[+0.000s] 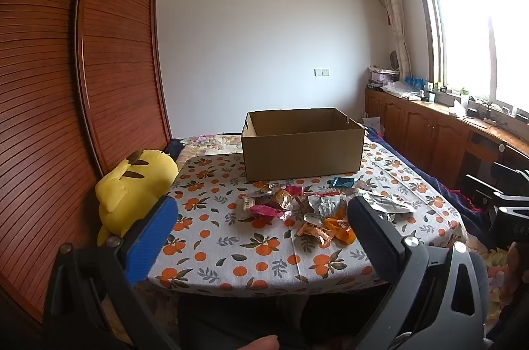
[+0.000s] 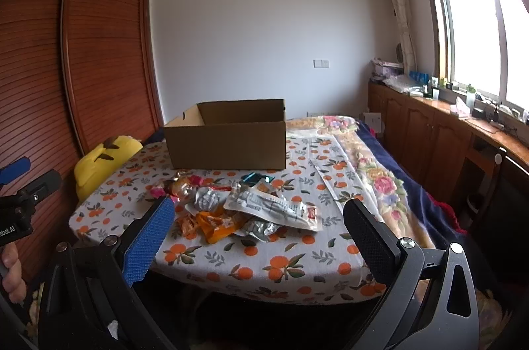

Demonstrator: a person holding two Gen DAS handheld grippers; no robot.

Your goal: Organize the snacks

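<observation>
Both your left gripper (image 1: 261,227) and right gripper (image 2: 258,224) gape empty; the crinkly foil snack packets (image 2: 231,211) look light and slippery, so pinch a sealed edge.

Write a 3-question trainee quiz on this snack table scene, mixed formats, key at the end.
1. True or false: the left gripper is shut on a packet.
2. Multiple choice: the open brown cardboard box stands where relative to the pile of crinkled snack packets? A) nearer the cameras B) behind it, toward the far wall C) on top of it
3. Fill in: the soft toy beside the orange-patterned tablecloth is coloured ____.

Key: 1 false, both the left gripper and the right gripper are open and hold nothing; 2 B; 3 yellow.
</observation>
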